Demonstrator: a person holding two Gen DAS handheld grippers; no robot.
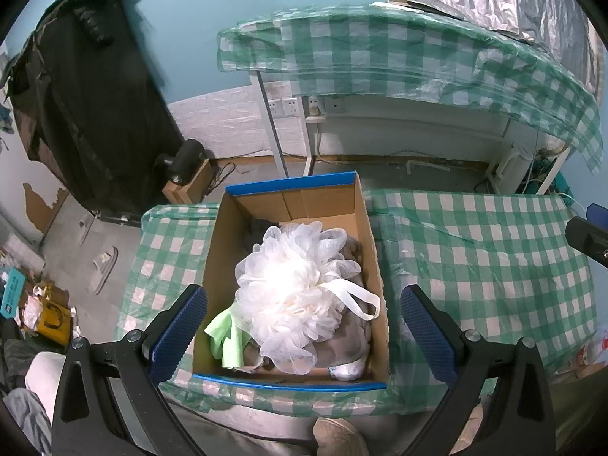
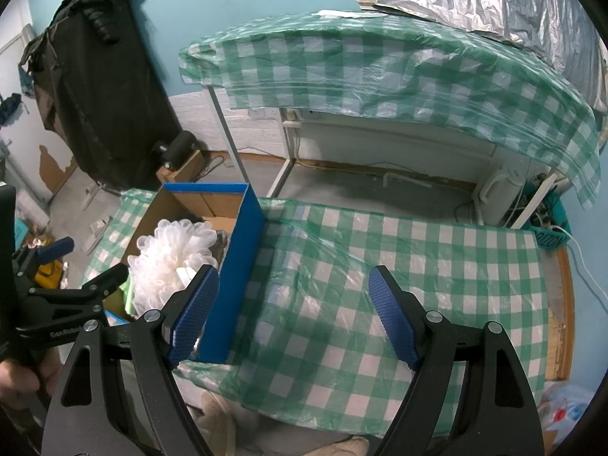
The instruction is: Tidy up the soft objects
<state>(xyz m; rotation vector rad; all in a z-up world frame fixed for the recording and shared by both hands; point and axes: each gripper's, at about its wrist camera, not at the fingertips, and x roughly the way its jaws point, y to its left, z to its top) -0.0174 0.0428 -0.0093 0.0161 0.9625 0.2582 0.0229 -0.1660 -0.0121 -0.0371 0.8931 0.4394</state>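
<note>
Two hand-held grippers are hovering over a low table wearing a green-and-white checked cloth [image 2: 380, 258]. Toward the left, a cardboard box [image 1: 224, 250] with blue outer walls is sitting on the cloth, and the left gripper [image 1: 304, 332] is hanging above it, jaws spread wide and gripping nothing. Inside the box, a white mesh bath sponge [image 1: 292, 285] is lying on top, with a lime-green cloth [image 1: 228, 338] peeking out at its left and grey fabric beneath. Further right, the right gripper [image 2: 292, 315] is hanging over bare cloth just beside the box, jaws also spread wide and gripping nothing.
</note>
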